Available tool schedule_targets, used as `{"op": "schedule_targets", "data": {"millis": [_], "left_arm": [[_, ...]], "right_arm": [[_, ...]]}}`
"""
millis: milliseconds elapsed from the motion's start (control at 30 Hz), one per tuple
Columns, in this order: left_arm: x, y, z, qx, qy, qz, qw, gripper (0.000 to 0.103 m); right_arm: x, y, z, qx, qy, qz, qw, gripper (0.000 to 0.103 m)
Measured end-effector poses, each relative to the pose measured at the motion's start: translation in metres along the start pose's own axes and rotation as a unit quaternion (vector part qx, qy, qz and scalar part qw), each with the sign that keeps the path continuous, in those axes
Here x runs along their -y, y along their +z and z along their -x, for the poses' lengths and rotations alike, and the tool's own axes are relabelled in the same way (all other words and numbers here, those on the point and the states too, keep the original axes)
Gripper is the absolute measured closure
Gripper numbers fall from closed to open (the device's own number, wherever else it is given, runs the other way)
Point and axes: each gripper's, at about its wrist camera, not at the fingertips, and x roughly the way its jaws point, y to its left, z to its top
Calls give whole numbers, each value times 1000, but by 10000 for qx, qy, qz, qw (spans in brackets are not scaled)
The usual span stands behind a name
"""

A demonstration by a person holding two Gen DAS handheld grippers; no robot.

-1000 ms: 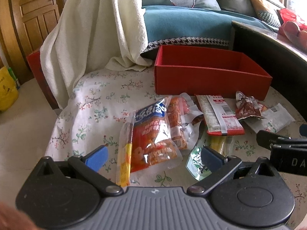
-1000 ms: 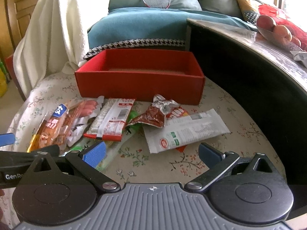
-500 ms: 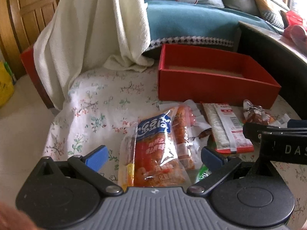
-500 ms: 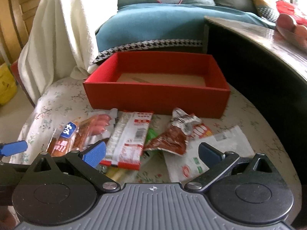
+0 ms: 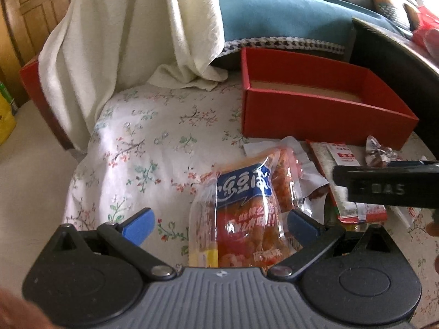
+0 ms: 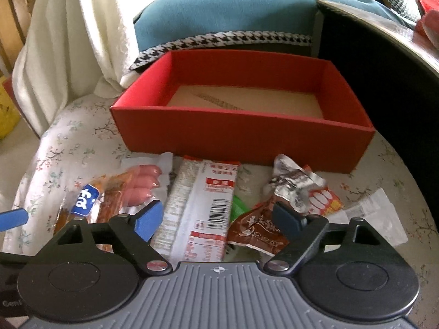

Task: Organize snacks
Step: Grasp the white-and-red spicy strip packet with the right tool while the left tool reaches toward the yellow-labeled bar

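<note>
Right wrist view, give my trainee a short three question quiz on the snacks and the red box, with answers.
1. True or false: the red box already holds snack packets.
2. Which packet lies between the right gripper fingers? A) white barcode packet B) sausage pack C) brown foil packet
3. Fill in: the right gripper's jaws have just been ____.

Key: 1 false, only its cardboard floor shows; 2 A; 3 closing, pads not yet pressing the packet.

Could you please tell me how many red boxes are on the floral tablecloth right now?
1: the red box sits open at the far side of the floral tablecloth, just behind the row of snack packets. Nothing visible inside it.
</note>
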Motion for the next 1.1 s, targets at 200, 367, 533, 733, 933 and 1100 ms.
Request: {"op": "schedule_targets", "data": {"millis": [200,367,533,733,933,1100], "left_arm": [[-5,4,-2,177,-46,-535,9984,5],[-18,10,-18,-169,-464,-174,9986,5],[-24,6,-10,-119,-629,-367,9973,5],[-31,6,-18,-509,-974,157,9938,5],[-46,7,-23,-699,-1283,768,9863,5],[-78,-3,-24,-710,-1327,1460,9778,8]], "right_arm": [[-15,0,-18,-77,-355,423,9984,6],[-17,-2,-18,-23,-461,741,9962,36],[2,3,-3,-116,47,504,9987,47],[18,4,14,-69,443,190,9988,47],[29,2,25,-30,646,-51,9979,47],[34,-2,28,-83,741,-62,9972,47]]}}
